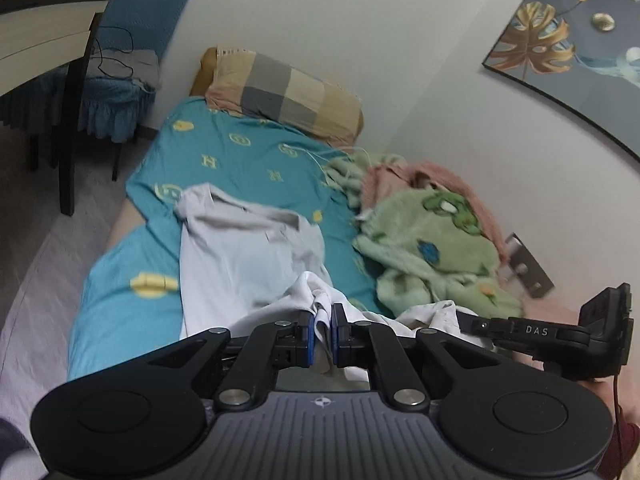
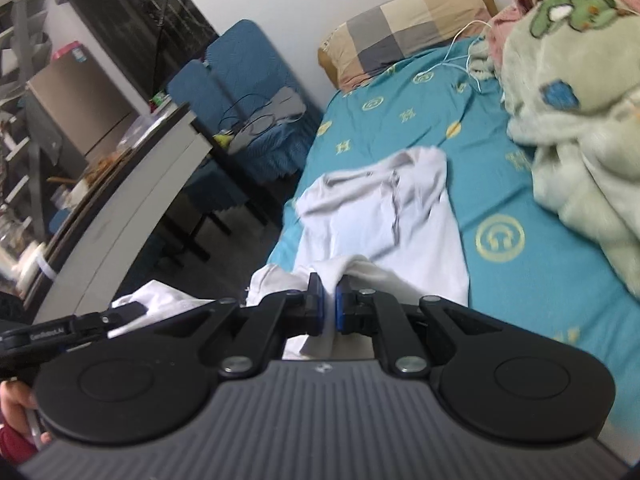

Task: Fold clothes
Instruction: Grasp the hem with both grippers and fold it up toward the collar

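A white T-shirt (image 1: pixel 244 256) lies lengthwise on the teal bedsheet (image 1: pixel 240 152), its far end flat and its near edge lifted. My left gripper (image 1: pixel 322 312) is shut on a bunched fold of the shirt's near edge. My right gripper (image 2: pixel 328 300) is shut on another part of the same edge. The shirt also shows in the right wrist view (image 2: pixel 380 216). The right gripper shows at the right of the left wrist view (image 1: pixel 532 332), and the left gripper at the left of the right wrist view (image 2: pixel 80 324).
A green and pink fleece blanket (image 1: pixel 432 240) is heaped against the wall on the bed's right side. A checked pillow (image 1: pixel 284 92) lies at the head. A white cable (image 2: pixel 460 52) runs across the sheet. A table (image 2: pixel 132 184) and blue-covered chairs (image 2: pixel 248 92) stand left of the bed.
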`<state>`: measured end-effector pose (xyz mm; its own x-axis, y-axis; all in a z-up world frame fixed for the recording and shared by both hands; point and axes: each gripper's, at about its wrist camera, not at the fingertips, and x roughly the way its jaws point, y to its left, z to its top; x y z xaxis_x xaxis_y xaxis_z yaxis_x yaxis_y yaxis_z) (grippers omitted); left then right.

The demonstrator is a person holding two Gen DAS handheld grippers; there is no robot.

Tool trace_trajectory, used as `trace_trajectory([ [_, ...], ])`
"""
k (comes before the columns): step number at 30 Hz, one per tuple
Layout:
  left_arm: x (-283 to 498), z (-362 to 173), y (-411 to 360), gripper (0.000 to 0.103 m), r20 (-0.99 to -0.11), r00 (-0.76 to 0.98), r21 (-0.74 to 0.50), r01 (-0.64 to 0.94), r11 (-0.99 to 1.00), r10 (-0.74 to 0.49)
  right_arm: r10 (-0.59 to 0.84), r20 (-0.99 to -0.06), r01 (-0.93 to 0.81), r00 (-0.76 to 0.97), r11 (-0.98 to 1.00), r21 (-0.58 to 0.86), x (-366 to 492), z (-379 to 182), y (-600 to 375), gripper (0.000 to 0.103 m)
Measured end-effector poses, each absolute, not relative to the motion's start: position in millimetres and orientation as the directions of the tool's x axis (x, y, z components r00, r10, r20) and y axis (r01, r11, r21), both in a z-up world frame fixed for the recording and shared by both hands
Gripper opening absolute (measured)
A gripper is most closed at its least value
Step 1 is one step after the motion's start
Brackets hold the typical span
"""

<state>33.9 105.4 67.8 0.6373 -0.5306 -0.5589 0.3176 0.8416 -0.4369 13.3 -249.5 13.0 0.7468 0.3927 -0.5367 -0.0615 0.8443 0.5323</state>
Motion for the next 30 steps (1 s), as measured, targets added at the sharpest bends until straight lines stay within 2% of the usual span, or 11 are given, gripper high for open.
trace_trajectory([
  [6, 144.5, 31.7, 80.7, 0.008, -0.59, 0.675, -0.353, 0.277, 0.894, -0.442, 0.341, -0.578, -0.035, 0.741, 0.88, 0.474, 114.3, -13.9, -253.6, 0.01],
  [13, 247.6, -66.1, 60.4, 0.009, -0.673, 0.644, -0.294, 0.219, 0.93, -0.364, 0.279, -0.69, -0.008, 0.668, 0.93, 0.368, 217.0, -88.8, -250.4, 0.01],
  [19, 281.4, -130.2, 56.6, 0.01, -0.739, 0.59, -0.257, 0.197, 0.946, -0.324, 0.245, -0.765, 0.001, 0.596, 0.952, 0.306, 261.7, -146.8, -249.2, 0.01],
  [23, 283.1, -138.3, 58.9, 0.013, -0.743, 0.581, -0.275, 0.188, 0.943, -0.332, 0.244, -0.774, 0.018, 0.584, 0.95, 0.313, 264.8, -154.6, -249.8, 0.01],
  [24, 280.1, -135.0, 58.9, 0.018, -0.739, 0.586, -0.275, 0.187, 0.943, -0.332, 0.245, -0.775, 0.024, 0.582, 0.948, 0.317, 264.8, -154.1, -249.9, 0.01],
  [28, 258.2, -115.0, 58.0, 0.055, -0.716, 0.614, -0.267, 0.196, 0.943, -0.331, 0.236, -0.769, 0.023, 0.594, 0.951, 0.309, 255.3, -140.7, -246.2, 0.016],
  [30, 240.3, -103.0, 54.7, 0.066, -0.702, 0.635, -0.241, 0.215, 0.947, -0.323, 0.231, -0.76, 0.017, 0.607, 0.953, 0.302, 246.3, -131.6, -243.7, 0.035],
])
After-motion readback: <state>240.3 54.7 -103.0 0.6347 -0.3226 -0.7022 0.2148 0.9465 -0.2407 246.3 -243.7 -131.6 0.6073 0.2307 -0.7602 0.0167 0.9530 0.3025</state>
